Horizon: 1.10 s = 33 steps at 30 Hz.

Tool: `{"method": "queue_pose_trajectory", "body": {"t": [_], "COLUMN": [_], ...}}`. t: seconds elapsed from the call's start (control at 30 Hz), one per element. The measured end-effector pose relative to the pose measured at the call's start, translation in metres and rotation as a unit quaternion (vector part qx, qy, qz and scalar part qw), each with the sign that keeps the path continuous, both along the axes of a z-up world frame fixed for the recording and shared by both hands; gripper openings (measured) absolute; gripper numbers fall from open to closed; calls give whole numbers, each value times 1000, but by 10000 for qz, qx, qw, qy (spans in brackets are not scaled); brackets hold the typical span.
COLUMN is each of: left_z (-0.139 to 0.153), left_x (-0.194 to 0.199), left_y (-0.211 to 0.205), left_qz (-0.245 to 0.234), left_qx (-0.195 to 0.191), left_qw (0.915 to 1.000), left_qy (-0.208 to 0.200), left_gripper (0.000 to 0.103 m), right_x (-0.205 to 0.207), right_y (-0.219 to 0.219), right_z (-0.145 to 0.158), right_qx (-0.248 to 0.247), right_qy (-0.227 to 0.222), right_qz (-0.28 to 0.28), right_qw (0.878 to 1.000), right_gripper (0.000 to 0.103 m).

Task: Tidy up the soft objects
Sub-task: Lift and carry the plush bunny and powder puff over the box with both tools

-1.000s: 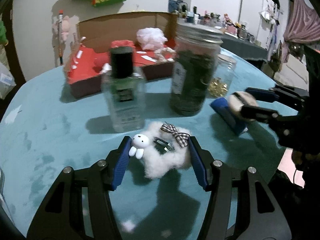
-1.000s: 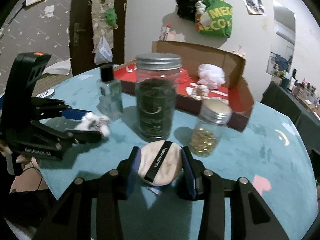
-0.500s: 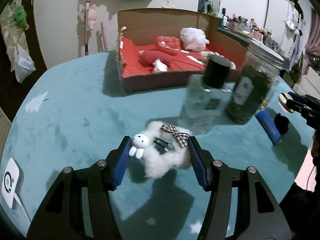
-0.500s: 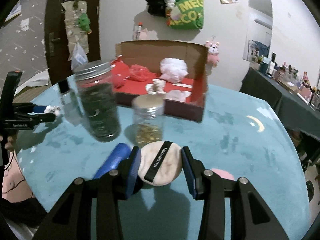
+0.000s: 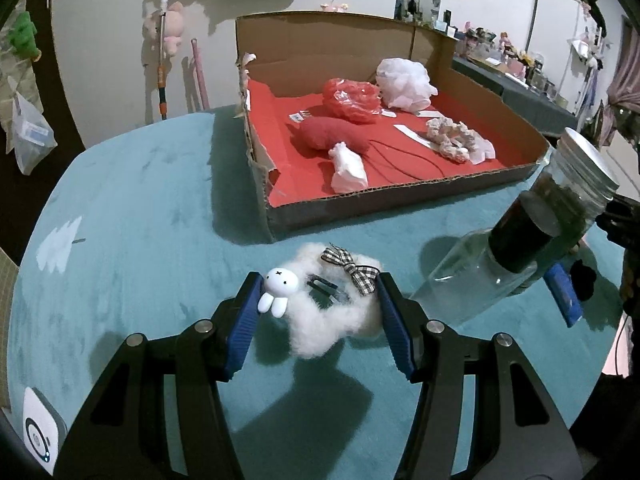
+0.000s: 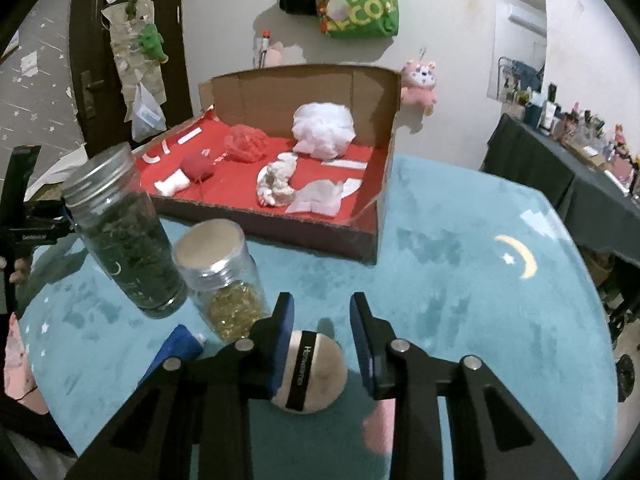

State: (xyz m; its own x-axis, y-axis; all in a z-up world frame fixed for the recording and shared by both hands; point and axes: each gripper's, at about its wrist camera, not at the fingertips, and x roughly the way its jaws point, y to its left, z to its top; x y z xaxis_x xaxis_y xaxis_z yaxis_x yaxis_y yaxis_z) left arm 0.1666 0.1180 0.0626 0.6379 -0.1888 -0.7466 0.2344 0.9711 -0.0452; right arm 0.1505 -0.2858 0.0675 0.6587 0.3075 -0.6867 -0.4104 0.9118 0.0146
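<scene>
the left gripper [image 5: 318, 306] clamps a fluffy white clip [image 5: 334, 312]. the right gripper [image 6: 322, 340], jaws just closing, has the powder puff [image 6: 316, 372] low between them, grip unclear. beyond the jars [image 6: 128, 236] sits the cardboard box [image 6: 304, 224].

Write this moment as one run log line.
left tool: shut on fluffy white bunny hair clip | right tool: jaws just closing, round beige powder puff behind pads, unclamped

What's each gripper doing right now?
Left gripper: closed on the fluffy white hair clip.
Right gripper: fingers have just been closing, a narrow gap remains, nothing pinched. The powder puff lies beneath them, touching only the left finger.
</scene>
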Motion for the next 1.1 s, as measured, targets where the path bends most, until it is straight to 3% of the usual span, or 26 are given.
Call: {"method": "queue_pose_trajectory", "body": {"t": [0.13,0.23,0.27,0.3,0.57,0.77,0.87,0.9,1.1], "left_z": [-5,-8,-9,-10,-27,-32,-32,-32,-23], "left_x": [-4,-14,-19,-22,-38,-37,-38,-39,-53], "left_y": [0,-4,-6,-7,-19,-27,-26,-26,-27], "left_qz": [-65,-191,-227,-241,-168,-122,-91,-80,-53], "left_qx": [-57,-230,-272,-277,-93,181,173,169,132], "left_qw": [9999,9995,9993,9993,9996,9997,9998,9998,9999], "left_qy": [60,103,113,115,204,139,100,78,19], "left_gripper": [55,56,56,57,65,66,60,56,56], "right_x": [-6,-16,-20,-22,-17,-6,-7,-9,-25], "right_y": [-5,-8,-8,-8,-6,2,7,8,9], "right_z": [-5,-8,-10,-11,-22,-30,-32,-32,-17], "right_qx": [34,139,119,101,18,-228,-262,-313,-171], "right_qy": [138,246,257,250,440,625,648,598,405], "right_qz": [43,85,73,56,-206,-234,-111,-105,-34], "right_qw": [9999,9996,9996,9996,9988,9975,9975,9977,9990], "right_gripper": [32,56,69,74,79,78,51,50,48]}}
